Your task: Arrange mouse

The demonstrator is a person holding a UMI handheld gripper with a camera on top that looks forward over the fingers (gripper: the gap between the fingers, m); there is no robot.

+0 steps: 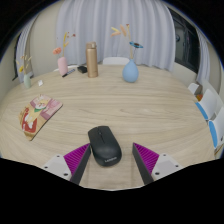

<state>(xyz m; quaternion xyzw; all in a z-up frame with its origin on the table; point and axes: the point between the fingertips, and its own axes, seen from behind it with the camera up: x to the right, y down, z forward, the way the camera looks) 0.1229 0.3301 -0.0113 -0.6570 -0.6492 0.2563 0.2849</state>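
Note:
A black computer mouse (104,145) lies on the light wooden table (120,100), between my two fingers and nearer the left one. My gripper (111,158) is open: the left purple pad (78,156) is almost at the mouse's side, and the right pad (146,157) stands well apart from it. The mouse rests on the table on its own, its front end reaching a little beyond the fingertips.
A colourful printed card (38,113) lies on the table at the left. At the far edge stand a tall tan bottle (92,60), a pink cup (62,66) and a blue vase (130,71). Blue-and-white items (207,104) sit at the right edge.

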